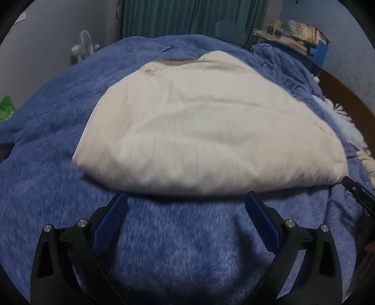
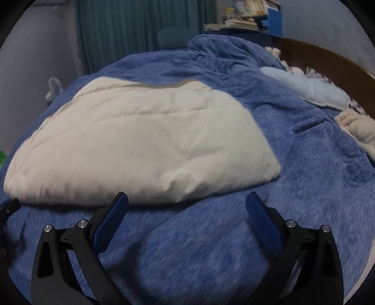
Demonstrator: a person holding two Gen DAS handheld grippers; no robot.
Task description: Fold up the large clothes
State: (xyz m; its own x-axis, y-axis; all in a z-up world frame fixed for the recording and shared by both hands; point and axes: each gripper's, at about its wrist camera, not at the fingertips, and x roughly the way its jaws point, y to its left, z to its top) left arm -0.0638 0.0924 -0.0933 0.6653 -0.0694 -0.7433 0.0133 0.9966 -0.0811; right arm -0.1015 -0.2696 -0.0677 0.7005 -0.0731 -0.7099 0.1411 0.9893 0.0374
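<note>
A cream-white garment lies folded into a thick rectangle on the blue fleece blanket of a bed. It also shows in the right wrist view, left of centre. My left gripper is open and empty, just short of the garment's near folded edge. My right gripper is open and empty, just short of the near edge towards the garment's right corner. A black part of the right gripper shows at the right edge of the left wrist view.
The blanket is bunched at the far right. A pale blue pillow, a cream knit item and a brown headboard lie right. A fan, green curtains and a book stack stand behind.
</note>
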